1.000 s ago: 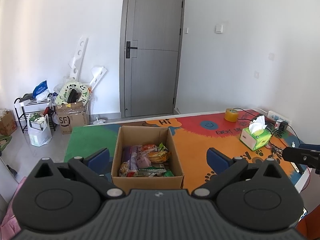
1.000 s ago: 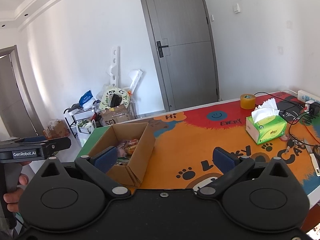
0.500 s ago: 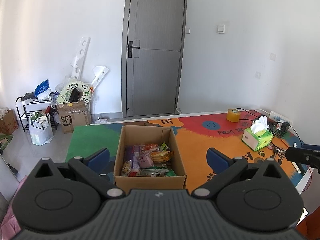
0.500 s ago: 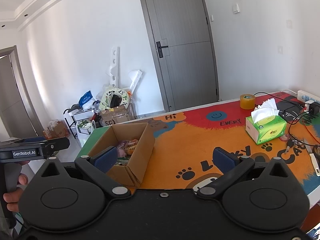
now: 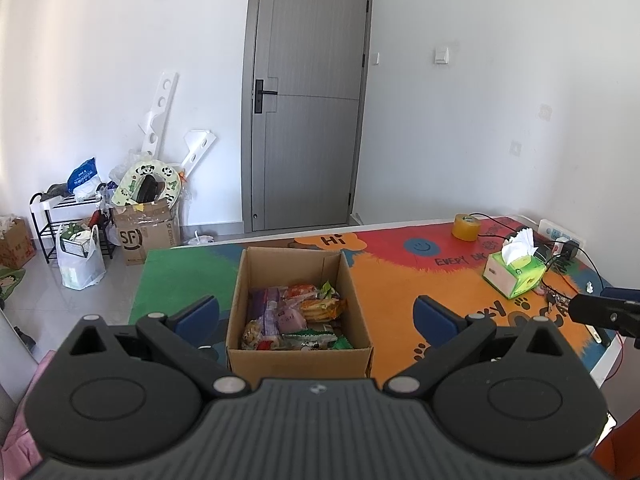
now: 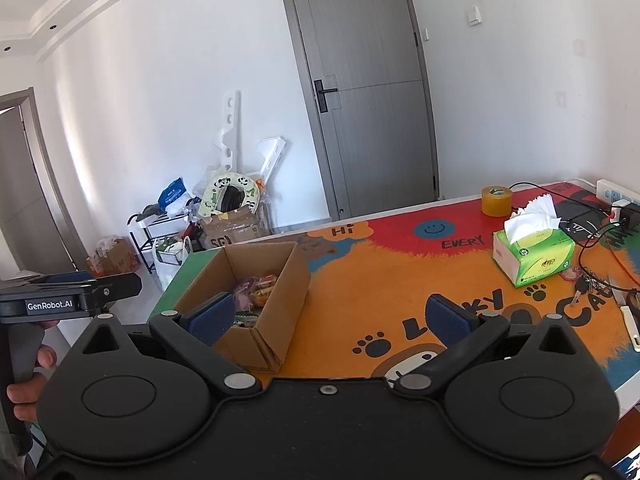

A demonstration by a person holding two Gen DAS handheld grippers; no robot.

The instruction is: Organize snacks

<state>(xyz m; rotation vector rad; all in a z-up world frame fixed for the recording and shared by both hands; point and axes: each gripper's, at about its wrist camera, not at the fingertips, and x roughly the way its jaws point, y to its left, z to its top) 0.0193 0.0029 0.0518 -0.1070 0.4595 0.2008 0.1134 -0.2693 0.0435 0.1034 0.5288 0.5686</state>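
An open cardboard box (image 5: 298, 354) (image 6: 286, 292) stands on the colourful table mat, filled with several wrapped snacks (image 5: 294, 316) (image 6: 258, 294). My left gripper (image 5: 316, 316) hangs open above and just in front of the box, with nothing between its blue pads. To the right of the box my right gripper (image 6: 334, 316) is open and empty too, over the orange part of the mat. The left gripper's body (image 6: 68, 298) shows at the left edge of the right wrist view, held by a hand (image 6: 24, 384).
A green tissue box (image 5: 514, 272) (image 6: 534, 254), a roll of tape (image 5: 466, 226) (image 6: 497, 201), cables, a power strip (image 6: 616, 194) and keys (image 6: 586, 286) lie at the table's right. Boxes, bags and a rack (image 5: 68, 220) clutter the floor by the closed door (image 5: 306, 120).
The left wrist view has drifted slightly, so the box sits a little more centred and lower. The right gripper has barely moved. Both stay open.
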